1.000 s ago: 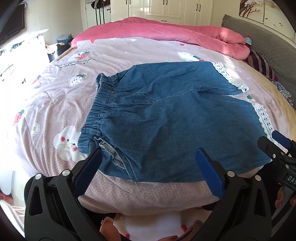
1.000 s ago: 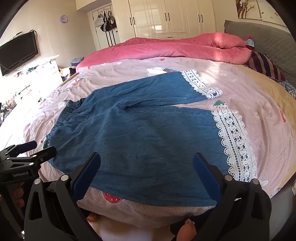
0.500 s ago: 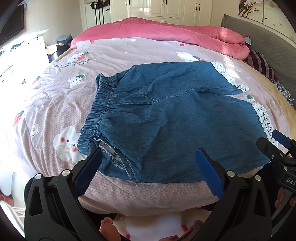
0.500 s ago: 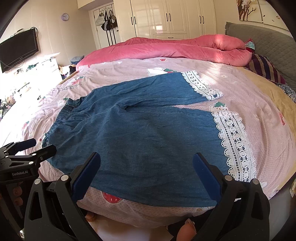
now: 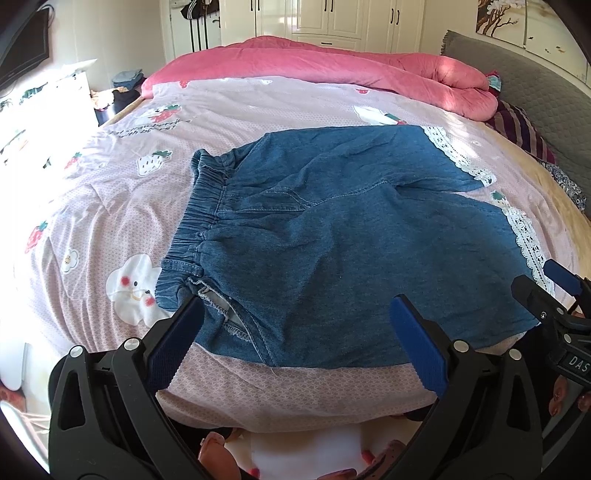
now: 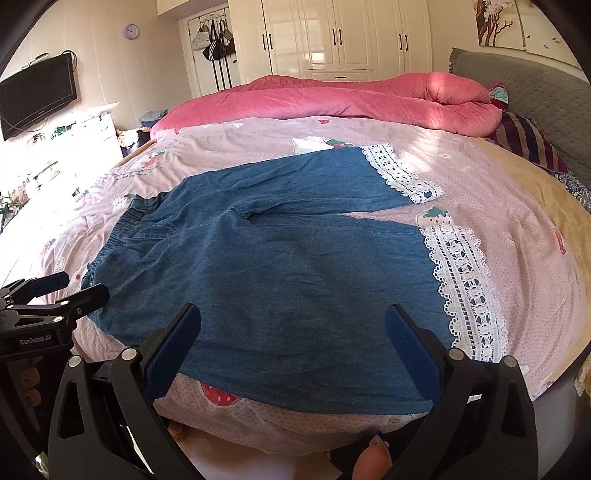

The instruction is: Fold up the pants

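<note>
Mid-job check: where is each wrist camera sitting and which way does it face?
Left wrist: near the bed's edge by the waistband, facing across the pants; open left claw frames the bottom, right claw at its right edge.
Right wrist: same edge, nearer the lace hem; open right claw below, left claw at left.
Shared: pants, pink quilt, wardrobe.

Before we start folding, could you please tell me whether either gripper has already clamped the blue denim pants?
No: the blue denim pants lie flat, with both open grippers short of them.
</note>
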`<state>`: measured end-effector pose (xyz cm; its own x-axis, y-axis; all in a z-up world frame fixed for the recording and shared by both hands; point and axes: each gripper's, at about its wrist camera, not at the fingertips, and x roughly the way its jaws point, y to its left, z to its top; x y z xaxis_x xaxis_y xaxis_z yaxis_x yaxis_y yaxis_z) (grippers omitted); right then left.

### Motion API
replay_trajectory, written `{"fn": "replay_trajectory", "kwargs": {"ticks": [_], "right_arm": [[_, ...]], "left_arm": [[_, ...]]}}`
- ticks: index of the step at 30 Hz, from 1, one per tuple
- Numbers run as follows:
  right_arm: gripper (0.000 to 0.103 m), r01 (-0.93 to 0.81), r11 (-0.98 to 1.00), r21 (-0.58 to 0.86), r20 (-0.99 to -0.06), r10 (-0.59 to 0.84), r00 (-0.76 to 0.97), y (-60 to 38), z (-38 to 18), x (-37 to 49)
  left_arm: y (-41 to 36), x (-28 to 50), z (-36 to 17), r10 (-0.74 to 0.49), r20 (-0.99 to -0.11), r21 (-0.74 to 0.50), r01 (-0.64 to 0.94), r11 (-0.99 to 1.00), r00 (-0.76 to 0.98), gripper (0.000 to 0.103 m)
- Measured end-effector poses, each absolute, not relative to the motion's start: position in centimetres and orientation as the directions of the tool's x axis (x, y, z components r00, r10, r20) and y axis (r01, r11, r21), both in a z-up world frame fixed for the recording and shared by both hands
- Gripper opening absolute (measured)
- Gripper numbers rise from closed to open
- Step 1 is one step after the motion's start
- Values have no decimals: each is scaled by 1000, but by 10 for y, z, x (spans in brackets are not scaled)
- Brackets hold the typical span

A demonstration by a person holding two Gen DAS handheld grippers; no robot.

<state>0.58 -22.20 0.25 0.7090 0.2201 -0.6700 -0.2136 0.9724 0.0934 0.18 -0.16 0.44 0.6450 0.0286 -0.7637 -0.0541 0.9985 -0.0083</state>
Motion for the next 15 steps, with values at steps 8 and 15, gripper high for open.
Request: {"fn": "replay_trajectory", "kwargs": {"ticks": [8,15], "right_arm": [[99,-220,971,94,-672,225,706,-220,2,6],[99,-240,966,94,-675,239,698,-216,1,11]], "left_arm": [[0,5,4,24,-764,-15,-54,998,645,94],[3,8,3,22,-769,-16,-53,998,638,94]]}}
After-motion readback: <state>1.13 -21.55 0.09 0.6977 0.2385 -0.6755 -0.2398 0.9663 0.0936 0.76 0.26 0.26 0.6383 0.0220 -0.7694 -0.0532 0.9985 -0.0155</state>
